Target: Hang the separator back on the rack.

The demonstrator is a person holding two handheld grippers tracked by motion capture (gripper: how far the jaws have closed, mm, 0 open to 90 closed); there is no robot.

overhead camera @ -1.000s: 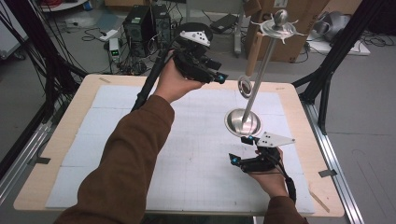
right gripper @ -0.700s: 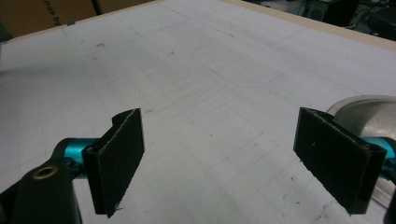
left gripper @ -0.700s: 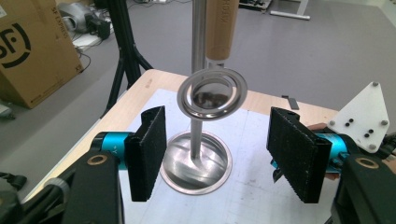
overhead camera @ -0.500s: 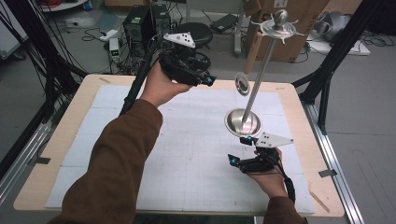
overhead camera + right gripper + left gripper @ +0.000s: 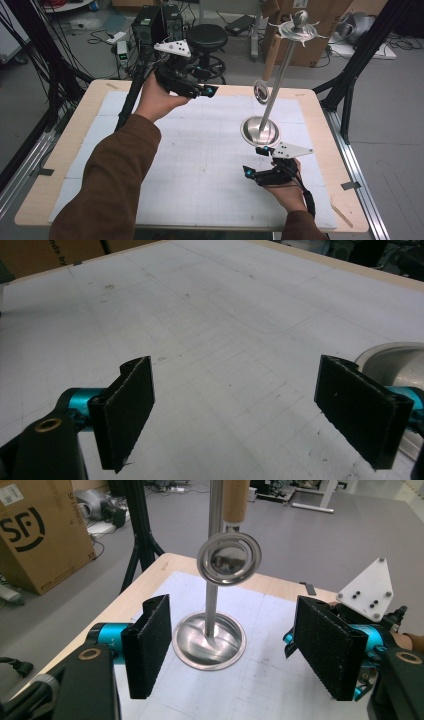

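Bare white mat (image 5: 200,150) everywhere except the steel stand (image 5: 260,131) at right

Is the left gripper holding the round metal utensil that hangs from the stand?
No, the left gripper has its jaws open with nothing between them, and the round metal utensil hangs free on the stand beyond them.

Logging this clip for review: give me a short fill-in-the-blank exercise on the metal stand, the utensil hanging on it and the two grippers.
1. The metal stand has a ____ base.
2. A utensil with a wooden handle ____ from the stand's top.
3. Nothing lies between the pads of the left gripper; its jaws stand ____.
4. The right gripper sits beside the stand's ____.

Missing words: round; hangs; open; base
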